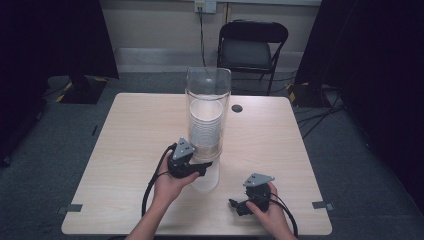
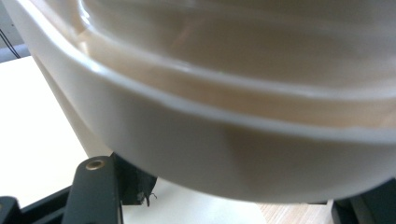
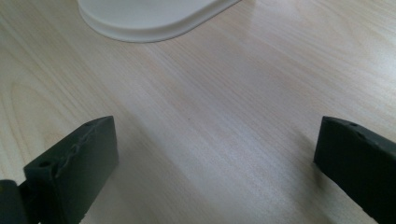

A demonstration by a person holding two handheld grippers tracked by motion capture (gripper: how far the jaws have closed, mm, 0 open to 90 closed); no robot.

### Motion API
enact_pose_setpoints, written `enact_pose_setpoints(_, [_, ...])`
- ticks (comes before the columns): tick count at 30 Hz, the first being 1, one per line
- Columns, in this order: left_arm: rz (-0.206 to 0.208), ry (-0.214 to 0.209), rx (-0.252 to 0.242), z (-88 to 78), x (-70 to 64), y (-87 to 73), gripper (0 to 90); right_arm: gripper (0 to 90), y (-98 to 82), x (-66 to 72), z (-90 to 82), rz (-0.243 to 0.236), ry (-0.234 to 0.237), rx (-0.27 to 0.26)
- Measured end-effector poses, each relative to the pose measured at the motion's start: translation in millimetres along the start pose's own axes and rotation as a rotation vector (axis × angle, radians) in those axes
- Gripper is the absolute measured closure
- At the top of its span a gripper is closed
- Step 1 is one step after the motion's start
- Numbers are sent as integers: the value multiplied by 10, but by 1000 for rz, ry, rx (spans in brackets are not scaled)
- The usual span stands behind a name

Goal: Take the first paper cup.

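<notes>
The lowest white cup point(image 1: 205, 176) hangs out of the bottom of the clear tube point(image 1: 207, 95) at mid-table point(image 1: 135, 125), under the cup stack point(image 1: 206, 131). Your left gripper point(image 1: 197, 169) looks clamped on that cup, though its close view is blurred. Your right gripper point(image 1: 239, 206) rests spread open, empty, nearby.

cup point(image 2: 224, 154) blurred, cut off

white cup point(image 1: 206, 176) hangs upright under the clear tube point(image 1: 208, 95), bottom of stack.
</notes>
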State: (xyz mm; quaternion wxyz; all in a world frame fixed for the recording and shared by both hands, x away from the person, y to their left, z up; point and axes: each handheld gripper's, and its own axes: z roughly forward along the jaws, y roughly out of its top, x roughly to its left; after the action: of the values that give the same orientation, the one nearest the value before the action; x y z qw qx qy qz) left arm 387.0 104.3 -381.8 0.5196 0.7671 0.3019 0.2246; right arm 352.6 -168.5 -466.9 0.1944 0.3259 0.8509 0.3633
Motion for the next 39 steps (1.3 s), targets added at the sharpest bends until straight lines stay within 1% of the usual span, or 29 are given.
enact_pose_setpoints(1, [1,-2,-10,5,-2,-6,354,0,0,0,0,0,0,0])
enact_pose_setpoints(3, [6,4,1,0,-4,-2,357,0,0,0,0,0,0,0])
enact_pose_setpoints(5, [7,7,-11,7,-16,-11,359,0,0,0,0,0,0,0])
enact_pose_setpoints(6, [8,12,-2,0,-17,-11,359,0,0,0,0,0,0,0])
enact_pose_setpoints(8, [6,12,-4,3,-23,-13,360,0,0,0,0,-1,0,0])
enact_pose_setpoints(9, [-9,9,-3,5,-24,-16,360,0,-1,0,0,0,0,0])
enact_pose_setpoints(11, [-12,7,-11,14,-31,-13,360,0,0,0,0,0,0,0])
enact_pose_setpoints(12, [-21,9,-10,12,-32,-10,359,0,0,0,0,0,0,0])
enact_pose_setpoints(13, [-19,7,-5,10,-26,-4,358,0,0,0,0,0,0,0])
enact_pose_setpoints(18, [-27,3,-13,18,-23,-4,345,0,0,0,0,0,0,0])
enact_pose_setpoints(19, [-38,4,-20,22,-29,-6,334,0,0,0,0,1,0,0])
enact_pose_setpoints(21, [-42,8,-34,33,-37,-3,243,0,1,0,0,2,1,0])
enact_pose_setpoints(23, [-49,11,-52,42,-38,-2,228,0,2,-2,1,0,3,1])
enact_pose_setpoints(24, [-47,15,-47,42,-32,-2,226,0,2,-2,2,-1,3,1])
enact_pose_setpoints(26, [-58,17,-42,43,-33,-7,212,0,2,-2,2,-1,3,1])
enact_pose_setpoints(27, [-64,13,-52,50,-38,-14,222,0,2,-2,2,0,3,1])
enact_pose_setpoints(28, [-59,5,-51,55,-39,-25,247,0,2,-2,2,0,3,1])
enact_pose_setpoints(29, [-50,11,-49,63,-41,-36,325,0,2,-2,2,-1,3,1])
enact_pose_setpoints(30, [-37,14,-44,61,-37,-42,341,0,2,-2,2,-1,3,1])
enact_pose_setpoints(32, [-33,15,-43,60,-39,-46,346,0,2,-3,2,-1,3,1])
enact_pose_setpoints(34, [-30,7,-52,64,-32,-56,351,0,2,-2,2,-1,3,1])
enact_pose_setpoints(39, [-19,8,-59,68,-38,-69,358,0,1,-2,2,-1,3,1])
